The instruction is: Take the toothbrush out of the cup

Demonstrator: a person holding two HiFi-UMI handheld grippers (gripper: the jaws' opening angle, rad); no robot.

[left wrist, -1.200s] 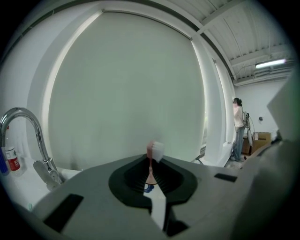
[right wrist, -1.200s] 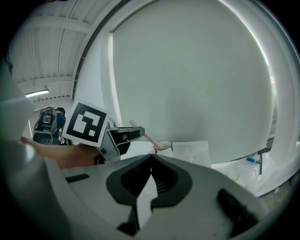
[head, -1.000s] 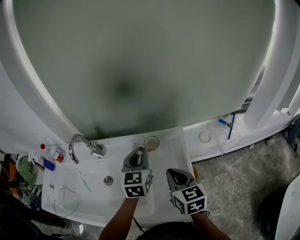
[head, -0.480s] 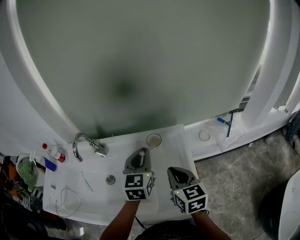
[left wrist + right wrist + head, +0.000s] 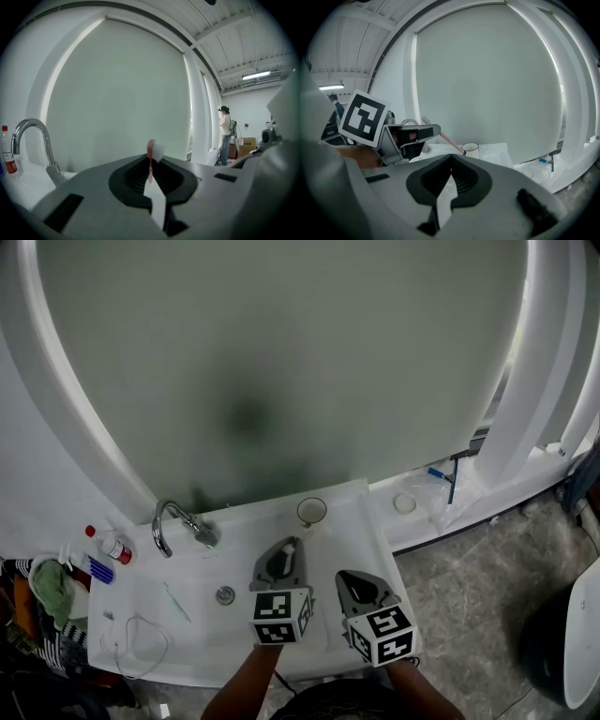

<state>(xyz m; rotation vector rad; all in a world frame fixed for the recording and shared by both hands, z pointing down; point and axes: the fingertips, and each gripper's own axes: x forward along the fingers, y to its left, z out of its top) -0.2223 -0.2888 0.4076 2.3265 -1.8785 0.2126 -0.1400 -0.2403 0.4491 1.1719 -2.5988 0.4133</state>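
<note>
- Toothbrush is out of the cup now. Your left tongs are clamped on its pink handle.
- You have pulled those tongs back to the near side since a second ago, so the gap to the cup is bigger.
- The cup sits at the far edge of the worktop.
- Your right tongs are pressed together and hold nothing.
- The taking-out part looks done.

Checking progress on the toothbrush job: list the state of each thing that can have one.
Left gripper: shut on the pink toothbrush.
Right gripper: shut, empty.
White dark-rimmed cup: upright, no toothbrush inside.
Chrome faucet: no water running.
</note>
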